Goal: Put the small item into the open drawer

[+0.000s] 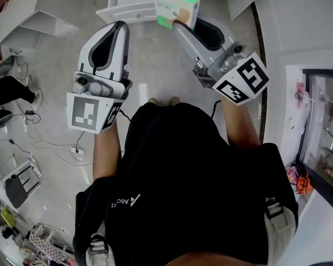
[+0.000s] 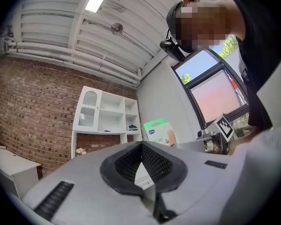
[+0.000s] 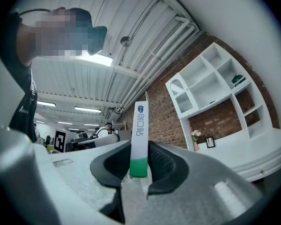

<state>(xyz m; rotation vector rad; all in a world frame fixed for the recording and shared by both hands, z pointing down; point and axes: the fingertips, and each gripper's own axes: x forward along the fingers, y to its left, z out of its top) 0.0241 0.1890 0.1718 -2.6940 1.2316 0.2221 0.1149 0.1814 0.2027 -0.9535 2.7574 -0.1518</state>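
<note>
- Right gripper (image 1: pixel 184 22) pinches the small green-and-white box (image 1: pixel 177 1) edge-on — top centre, off the ground.
- Left gripper (image 1: pixel 120 29): tongs pressed together, empty.
- Pickup done; placing it in what looks like the white drawer (image 1: pixel 127 7), just left of the box, remains.

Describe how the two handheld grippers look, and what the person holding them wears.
Both the left gripper and the right gripper have smooth light grey shells that taper to jaws lined with black ribbed pads. Each carries a white cube printed with black square markers: the left cube and the right cube. The person wears a black short-sleeved top with a small white logo.
</note>
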